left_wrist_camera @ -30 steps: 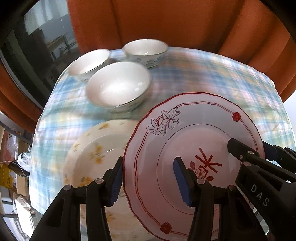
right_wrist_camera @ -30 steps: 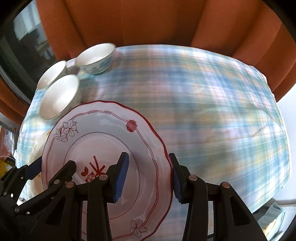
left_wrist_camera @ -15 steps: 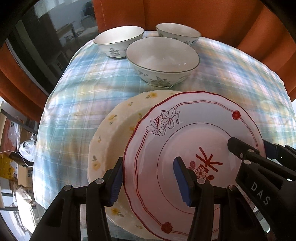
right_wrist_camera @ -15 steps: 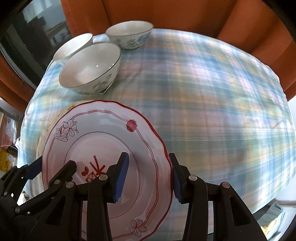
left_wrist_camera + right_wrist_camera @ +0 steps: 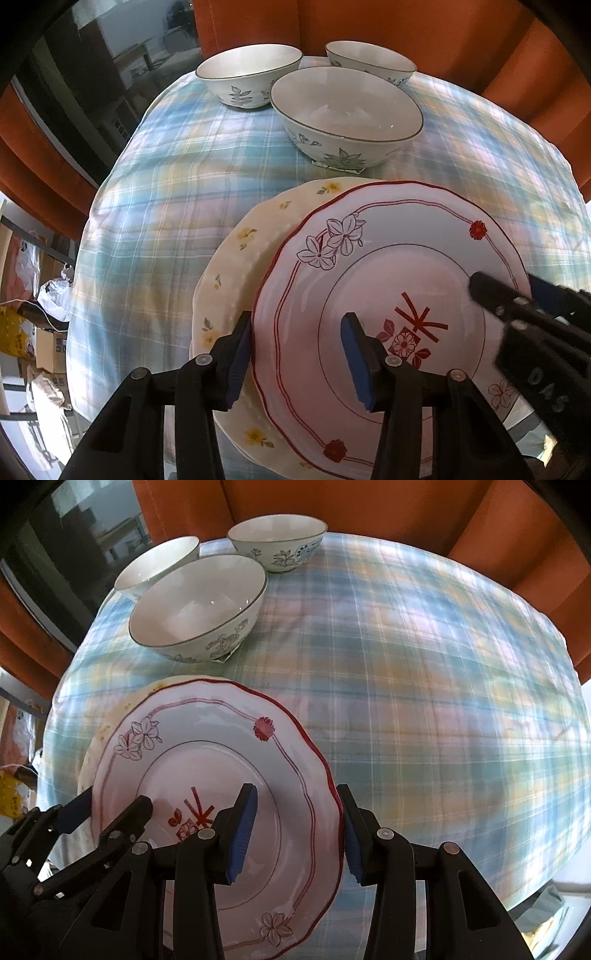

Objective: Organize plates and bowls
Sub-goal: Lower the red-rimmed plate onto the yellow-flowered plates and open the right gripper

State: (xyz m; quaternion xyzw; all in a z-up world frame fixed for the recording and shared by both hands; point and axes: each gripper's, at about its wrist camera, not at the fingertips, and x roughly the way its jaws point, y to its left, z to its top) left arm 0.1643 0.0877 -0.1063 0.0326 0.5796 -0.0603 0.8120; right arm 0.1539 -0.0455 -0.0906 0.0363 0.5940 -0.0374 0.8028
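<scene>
— Red-rimmed plate [image 5: 388,280]: where?
— Over my yellow-flowered plate [image 5: 240,266] on the plaid tablecloth [image 5: 424,664].
— Grippers?
— My left gripper [image 5: 297,360] straddles its left rim, right gripper [image 5: 295,830] its right rim; both fairly wide, contact unclear.
— Bowls?
— Three bowls [image 5: 345,110] grouped behind.

**Both hand-held grippers straddle one rim**

The left hand-held gripper [image 5: 301,360] has its jaws apart astride the red-rimmed plate's [image 5: 388,266] left edge; the right hand-held gripper [image 5: 297,830] likewise straddles the right edge, jaws spread, fingers pointing forward.
</scene>
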